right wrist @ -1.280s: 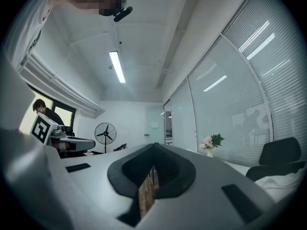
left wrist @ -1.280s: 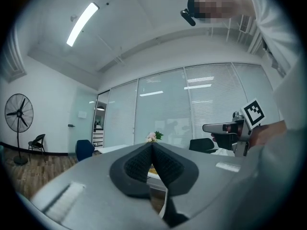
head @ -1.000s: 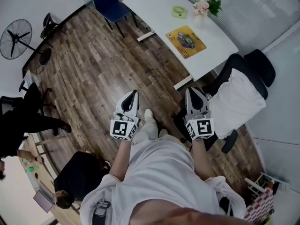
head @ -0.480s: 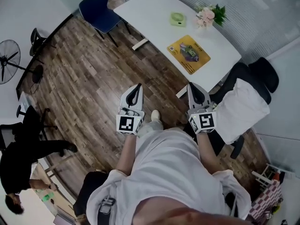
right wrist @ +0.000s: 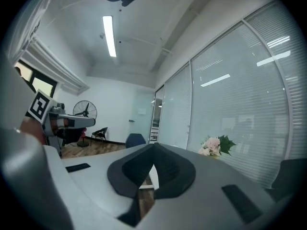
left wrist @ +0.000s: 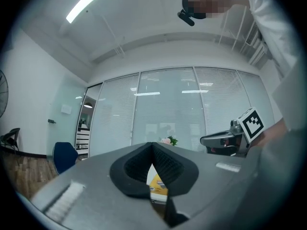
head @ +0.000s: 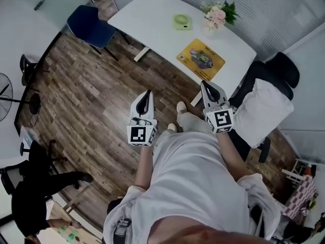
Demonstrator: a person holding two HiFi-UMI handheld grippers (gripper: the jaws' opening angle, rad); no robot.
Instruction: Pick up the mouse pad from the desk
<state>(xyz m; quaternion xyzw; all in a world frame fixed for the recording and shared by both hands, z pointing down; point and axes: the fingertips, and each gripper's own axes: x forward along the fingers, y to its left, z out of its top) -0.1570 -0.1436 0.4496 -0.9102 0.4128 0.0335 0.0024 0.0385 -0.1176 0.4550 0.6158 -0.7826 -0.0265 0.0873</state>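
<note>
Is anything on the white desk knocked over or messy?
No, nothing stands out. The yellow mouse pad lies flat on the desk, the flowers stand upright, and the green round thing sits neatly near them.

This looks like an office. A long white desk (head: 152,19) stands at twelve o'clock on wood-plank flooring (head: 91,95). A black swivel chair (head: 284,70) sits at two o'clock and a blue visitor chair (head: 89,27) at eleven. Glass partition walls (left wrist: 168,109) with slatted blinds close off the room. A strip light (right wrist: 109,36) runs overhead, and a pedestal fan (right wrist: 85,111) stands by the white wall.
</note>
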